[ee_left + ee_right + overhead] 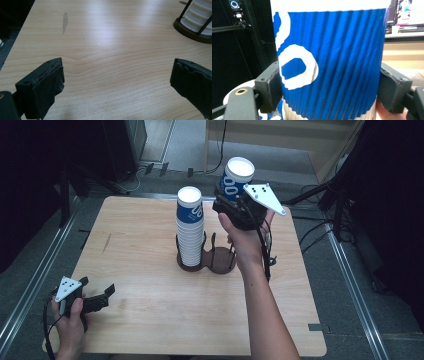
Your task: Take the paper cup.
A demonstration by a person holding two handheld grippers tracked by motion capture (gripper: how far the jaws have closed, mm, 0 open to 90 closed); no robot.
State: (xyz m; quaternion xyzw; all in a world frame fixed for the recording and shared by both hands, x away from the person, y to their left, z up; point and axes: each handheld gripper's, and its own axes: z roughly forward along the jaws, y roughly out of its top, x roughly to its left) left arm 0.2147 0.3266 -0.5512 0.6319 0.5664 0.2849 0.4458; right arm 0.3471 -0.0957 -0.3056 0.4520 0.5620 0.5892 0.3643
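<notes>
A blue-and-white ribbed paper cup (237, 177) is held upright in the air above the table's far right part, with my right gripper (227, 196) shut on its lower half. In the right gripper view the cup (337, 57) stands between both black pads (270, 87), which press on its sides. A tall stack of the same cups (190, 227) stands in one ring of a black wire holder (221, 262) at the table's middle; the other ring is empty. My left gripper (96, 294) rests low near the front left corner, open, with bare wood between its jaws (117, 82).
The wooden table (150, 285) has a dark smear (65, 22) at its left side. The cup stack (198, 17) and the holder's base (189, 33) lie ahead and to the right of the left gripper. Dark stands and cables surround the table on the floor.
</notes>
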